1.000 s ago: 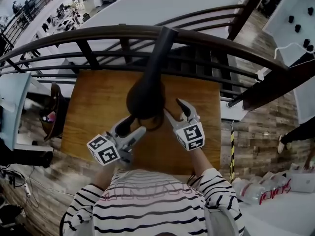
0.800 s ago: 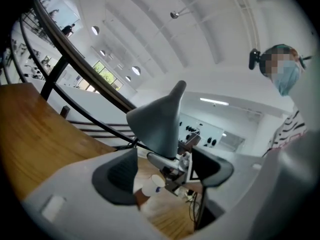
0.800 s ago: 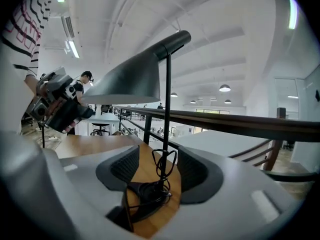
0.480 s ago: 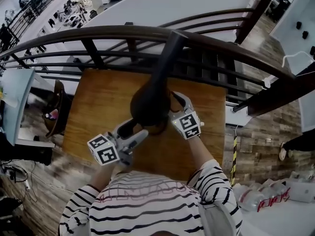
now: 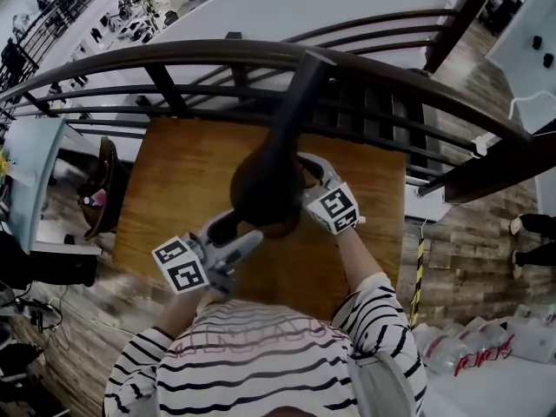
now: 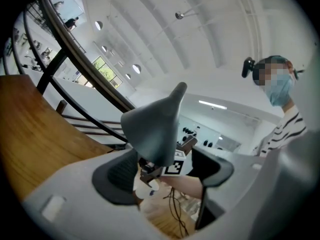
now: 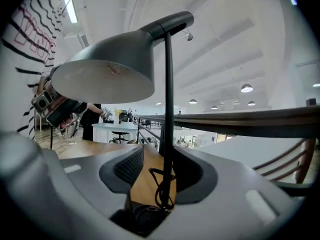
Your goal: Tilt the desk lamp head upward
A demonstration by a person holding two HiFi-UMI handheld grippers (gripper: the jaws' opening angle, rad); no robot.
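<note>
The desk lamp stands on the wooden table (image 5: 174, 172). Its dark cone head (image 5: 261, 185) hangs from a thin stem (image 5: 300, 85). In the right gripper view the head (image 7: 107, 74) looms at upper left and the stem (image 7: 169, 114) runs down between the jaws to the base (image 7: 145, 215) and a looped cord (image 7: 161, 189). My right gripper (image 5: 311, 174) (image 7: 162, 176) has just been closing; the stem stands between its pads and neither side visibly presses on it. My left gripper (image 5: 228, 230) (image 6: 167, 174) stays open below the head (image 6: 152, 126), whose rim dips between the jaws.
A dark curved metal railing (image 5: 174, 59) runs close behind the table's far edge. A chair (image 5: 100, 189) stands left of the table. Plastic bottles (image 5: 473, 341) lie on the wood floor at lower right. The person's striped shirt (image 5: 278, 363) fills the bottom.
My right gripper has moved in from the right of the lamp head to sit against the lamp by the stem, its jaws narrower. The left gripper has hardly shifted.
</note>
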